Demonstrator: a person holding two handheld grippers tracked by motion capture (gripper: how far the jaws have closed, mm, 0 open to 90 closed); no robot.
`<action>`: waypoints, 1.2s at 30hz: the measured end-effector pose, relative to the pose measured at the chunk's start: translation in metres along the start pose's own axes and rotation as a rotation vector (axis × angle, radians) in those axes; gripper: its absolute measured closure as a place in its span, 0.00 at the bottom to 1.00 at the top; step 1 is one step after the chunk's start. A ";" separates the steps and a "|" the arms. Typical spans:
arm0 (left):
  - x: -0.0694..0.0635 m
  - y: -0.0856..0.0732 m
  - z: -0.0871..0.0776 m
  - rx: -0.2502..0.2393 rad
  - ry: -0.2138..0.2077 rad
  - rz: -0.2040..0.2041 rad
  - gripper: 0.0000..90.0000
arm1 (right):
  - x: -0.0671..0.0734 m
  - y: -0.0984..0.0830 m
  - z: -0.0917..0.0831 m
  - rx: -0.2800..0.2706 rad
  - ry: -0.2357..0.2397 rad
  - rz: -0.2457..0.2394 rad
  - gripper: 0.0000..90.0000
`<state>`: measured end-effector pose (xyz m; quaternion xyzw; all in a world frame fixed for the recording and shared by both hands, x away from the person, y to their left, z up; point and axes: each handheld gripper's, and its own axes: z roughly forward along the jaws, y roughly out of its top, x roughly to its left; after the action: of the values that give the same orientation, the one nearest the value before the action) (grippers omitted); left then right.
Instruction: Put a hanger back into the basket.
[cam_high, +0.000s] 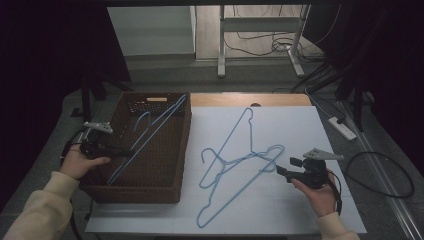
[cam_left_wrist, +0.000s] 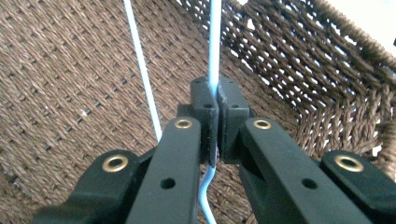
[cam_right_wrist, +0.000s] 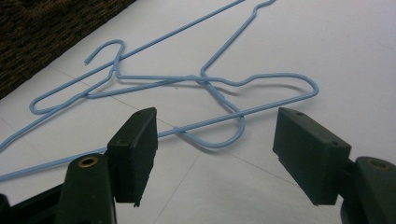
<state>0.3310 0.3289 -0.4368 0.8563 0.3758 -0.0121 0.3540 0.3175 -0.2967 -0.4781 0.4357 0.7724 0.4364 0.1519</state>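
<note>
Left tool (cam_left_wrist: 217, 100): I have it clamped on the wire of a blue hanger (cam_high: 150, 132), jaws pinched tight with the wire running straight up between the pads. In the high view it sits at 9 o'clock, over the near-left rim of the woven basket (cam_high: 182, 145). I judge the grip is kept so the hanger can be lowered in rather than dropped; it leans diagonally inside, its hook toward the basket's far wall at 12 o'clock.

Right tool (cam_right_wrist: 215, 140): jaws spread wide, nothing between them, hovering at 4 o'clock above the white surface (cam_high: 300, 130). It is aimed at the loose hangers (cam_high: 235, 165), probably ready for the next pick.

Loose hangers: blue wire, lying flat and crossed over one another mid-surface, hooks tangled, just right of the basket.
</note>
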 end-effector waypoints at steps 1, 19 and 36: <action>0.001 0.000 0.001 0.008 0.002 -0.007 0.97 | 0.000 0.000 0.000 0.000 0.000 -0.001 0.35; 0.012 0.012 0.012 0.136 0.168 -0.190 0.96 | -0.001 0.000 0.001 0.005 0.004 0.002 0.35; 0.015 0.017 0.027 0.261 0.413 -0.240 0.93 | -0.001 0.000 0.000 0.006 0.003 0.002 0.35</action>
<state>0.3590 0.3140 -0.4508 0.8284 0.5341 0.0725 0.1526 0.3175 -0.2976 -0.4783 0.4361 0.7737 0.4348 0.1489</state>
